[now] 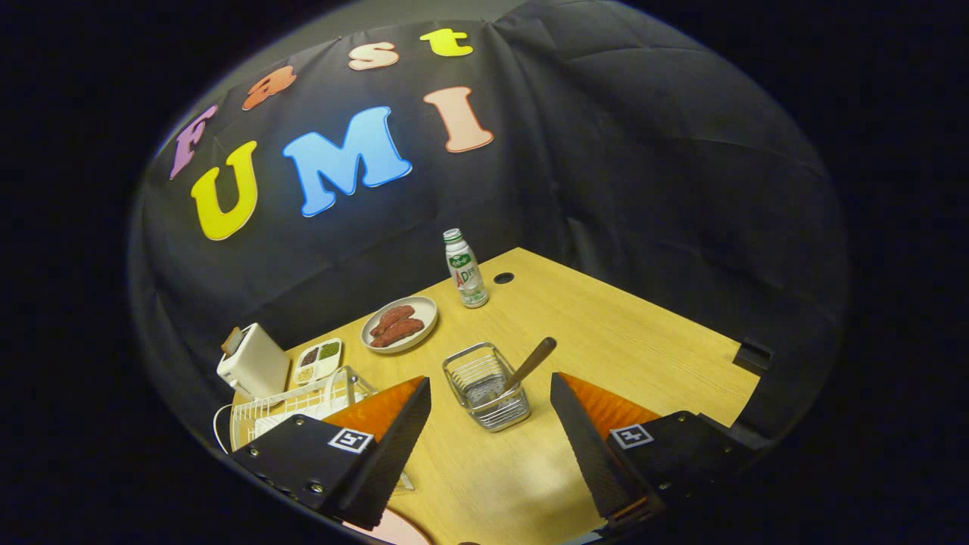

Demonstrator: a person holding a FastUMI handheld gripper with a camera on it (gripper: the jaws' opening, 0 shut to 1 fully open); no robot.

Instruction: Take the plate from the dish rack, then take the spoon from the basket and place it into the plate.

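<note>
A small wire basket [503,416] stands on the wooden table just ahead of my fingers, in line with the gap between them. A spoon [530,363] with a wooden handle stands in it, leaning toward the right. My gripper [488,382] is open and holds nothing. The white wire dish rack [284,409] sits at the left, partly hidden behind my left finger. A sliver of a pale pink plate [397,531] lies on the table under the left finger, close to me.
Beyond the basket lie a plate of brown sausages [400,324] and a white bottle [466,269]. A white toaster [250,362] and a small divided dish [318,360] stand behind the rack. The table's right edge [746,382] meets the cloth wall.
</note>
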